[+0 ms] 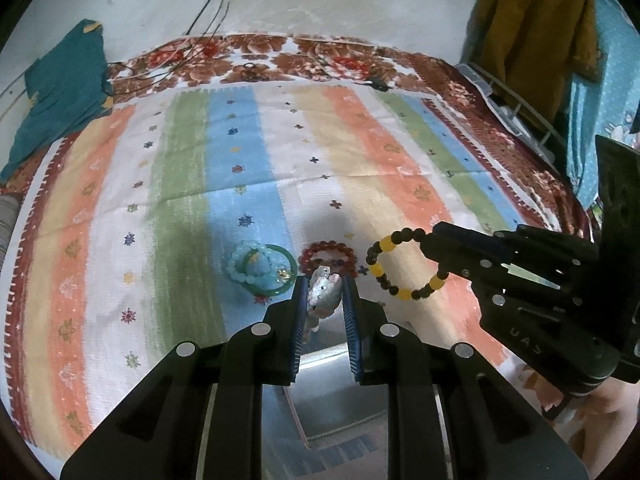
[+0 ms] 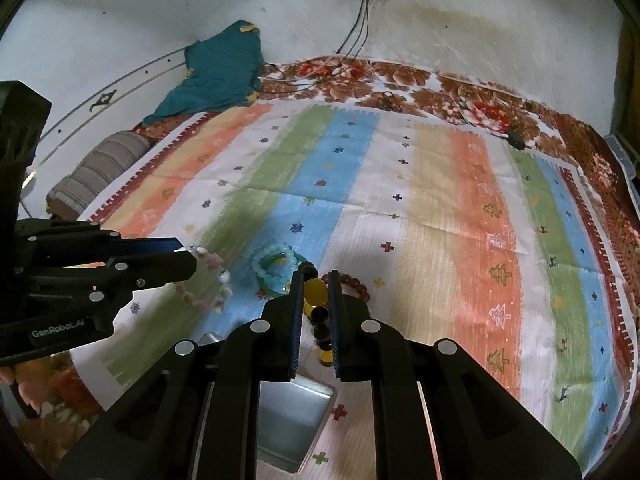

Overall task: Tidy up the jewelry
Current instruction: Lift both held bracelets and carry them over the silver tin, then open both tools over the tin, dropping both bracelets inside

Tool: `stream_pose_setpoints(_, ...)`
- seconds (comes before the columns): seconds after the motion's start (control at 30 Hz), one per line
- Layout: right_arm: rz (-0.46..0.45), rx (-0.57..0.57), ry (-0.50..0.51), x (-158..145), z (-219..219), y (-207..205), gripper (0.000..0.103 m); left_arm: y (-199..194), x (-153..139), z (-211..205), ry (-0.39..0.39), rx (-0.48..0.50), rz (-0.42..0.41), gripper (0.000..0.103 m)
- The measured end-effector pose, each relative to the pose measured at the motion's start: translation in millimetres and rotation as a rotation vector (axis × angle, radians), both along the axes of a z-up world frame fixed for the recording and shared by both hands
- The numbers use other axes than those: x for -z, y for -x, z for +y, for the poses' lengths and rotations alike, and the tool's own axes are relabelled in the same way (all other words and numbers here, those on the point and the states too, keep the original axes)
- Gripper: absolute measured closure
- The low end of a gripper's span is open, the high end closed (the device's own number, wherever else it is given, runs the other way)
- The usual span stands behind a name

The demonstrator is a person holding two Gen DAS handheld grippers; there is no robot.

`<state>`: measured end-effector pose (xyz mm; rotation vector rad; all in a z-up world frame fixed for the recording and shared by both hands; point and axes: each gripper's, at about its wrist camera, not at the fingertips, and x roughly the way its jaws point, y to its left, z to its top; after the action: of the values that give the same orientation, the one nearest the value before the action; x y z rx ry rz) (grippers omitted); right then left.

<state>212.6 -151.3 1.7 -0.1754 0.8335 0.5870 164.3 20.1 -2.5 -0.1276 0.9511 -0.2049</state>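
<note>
My left gripper (image 1: 323,289) is shut on a pale pink and white bead bracelet (image 1: 322,296) and holds it above a metal tray (image 1: 332,392); the bracelet also shows hanging from it in the right wrist view (image 2: 208,284). My right gripper (image 2: 316,280) is shut on a black and yellow bead bracelet (image 2: 316,300), which hangs as a loop in the left wrist view (image 1: 400,264). On the striped cloth lie a green bangle (image 1: 266,270) with a light blue bead bracelet (image 1: 244,264) inside it, and a red bead bracelet (image 1: 329,258).
The striped cloth (image 2: 420,216) covers a bed with a floral blanket (image 2: 460,96) behind. A teal garment (image 2: 216,72) and a grey rolled bolster (image 2: 96,172) lie at the far left. Cables (image 2: 360,32) hang from a wall socket. The tray shows below my right gripper (image 2: 288,420).
</note>
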Motion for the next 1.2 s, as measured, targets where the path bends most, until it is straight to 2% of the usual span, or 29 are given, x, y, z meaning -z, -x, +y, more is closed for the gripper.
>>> stream_pose_setpoints(0.63, 0.033, -0.050, -0.023, 3, -19, 45, 0.090, 55, -2, -22, -0.014, 0.068, -0.023, 0.085)
stream_pose_setpoints(0.93, 0.075, -0.058, -0.017, 14, -22, 54, 0.090, 63, 6, -19, 0.011, 0.057, 0.011, 0.085)
stream_pose_setpoints(1.0, 0.080, -0.040, -0.008, 15, -25, 51, 0.086, 63, 8, -16, 0.002, 0.032, 0.019, 0.078)
stream_pose_setpoints(1.03, 0.074, -0.031, -0.004, 14, -26, 50, 0.072, 63, 9, -14, -0.003, 0.019, 0.019, 0.074)
stream_pose_setpoints(1.07, 0.068, -0.023, -0.001, 14, -28, 49, 0.063, 63, 9, -12, -0.004, 0.008, 0.019, 0.073)
stream_pose_setpoints(1.2, 0.072, -0.003, 0.005, 16, -31, 45, 0.063, 60, 9, -1, 0.014, -0.035, 0.024, 0.070)
